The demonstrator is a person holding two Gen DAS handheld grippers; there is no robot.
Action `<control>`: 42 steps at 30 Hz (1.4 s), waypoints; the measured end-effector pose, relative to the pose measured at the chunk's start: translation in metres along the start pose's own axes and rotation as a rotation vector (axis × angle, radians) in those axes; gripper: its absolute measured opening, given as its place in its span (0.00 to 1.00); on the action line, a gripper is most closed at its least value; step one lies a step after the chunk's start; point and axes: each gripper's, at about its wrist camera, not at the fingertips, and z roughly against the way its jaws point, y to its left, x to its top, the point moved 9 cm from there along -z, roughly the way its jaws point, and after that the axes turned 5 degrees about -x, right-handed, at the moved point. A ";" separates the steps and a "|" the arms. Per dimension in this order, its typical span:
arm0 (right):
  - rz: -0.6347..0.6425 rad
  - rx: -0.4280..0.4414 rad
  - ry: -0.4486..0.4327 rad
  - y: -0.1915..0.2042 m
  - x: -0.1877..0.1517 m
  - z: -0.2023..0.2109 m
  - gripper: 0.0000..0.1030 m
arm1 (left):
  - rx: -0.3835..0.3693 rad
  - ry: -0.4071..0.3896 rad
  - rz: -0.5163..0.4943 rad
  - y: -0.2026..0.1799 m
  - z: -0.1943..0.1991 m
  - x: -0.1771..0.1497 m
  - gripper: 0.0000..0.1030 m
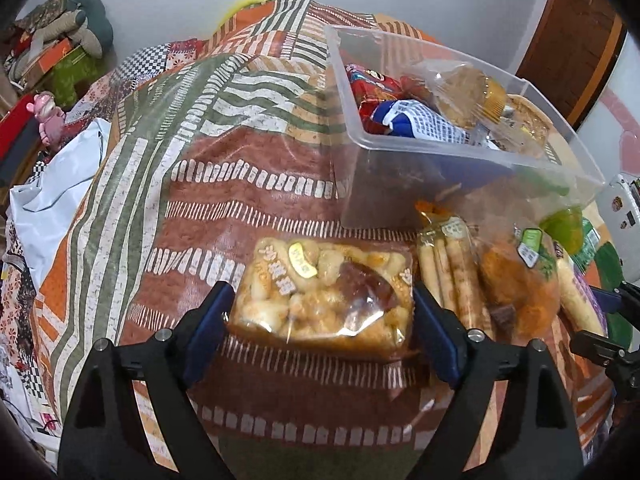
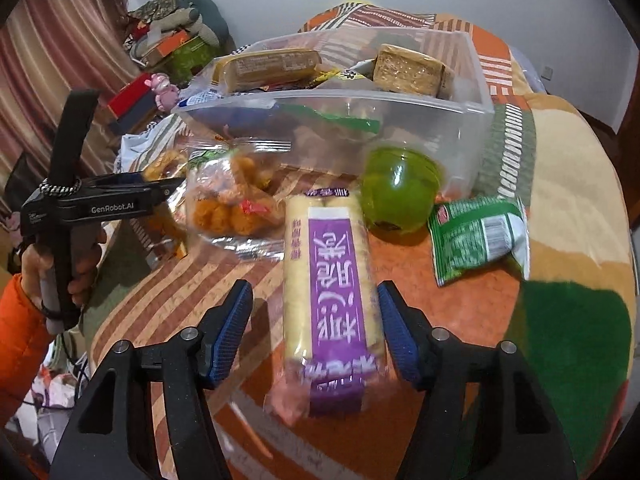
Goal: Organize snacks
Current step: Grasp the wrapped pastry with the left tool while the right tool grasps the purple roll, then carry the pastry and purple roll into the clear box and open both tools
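My left gripper (image 1: 322,304) is open with its fingers on either side of a clear bag of pale puffed snacks (image 1: 320,292) that lies on the patterned tablecloth. My right gripper (image 2: 316,320) is open around a long yellow pack with a purple label (image 2: 332,312); its right finger is close to the pack, the left finger stands apart. A clear plastic bin (image 1: 472,148) behind holds several snack packs; it also shows in the right wrist view (image 2: 400,120). The left gripper's body (image 2: 96,200) appears at the left of the right wrist view.
On the cloth lie a pack of stick biscuits (image 1: 452,272), a bag of orange fried snacks (image 2: 232,204), a green jelly cup (image 2: 396,192) and a green foil packet (image 2: 480,236). Clutter and a pink toy (image 1: 50,116) sit beyond the table's left edge.
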 end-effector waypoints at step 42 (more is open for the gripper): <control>-0.074 -0.041 -0.335 -0.015 0.096 0.071 0.41 | -0.055 -0.304 -0.112 -0.068 0.102 0.099 0.73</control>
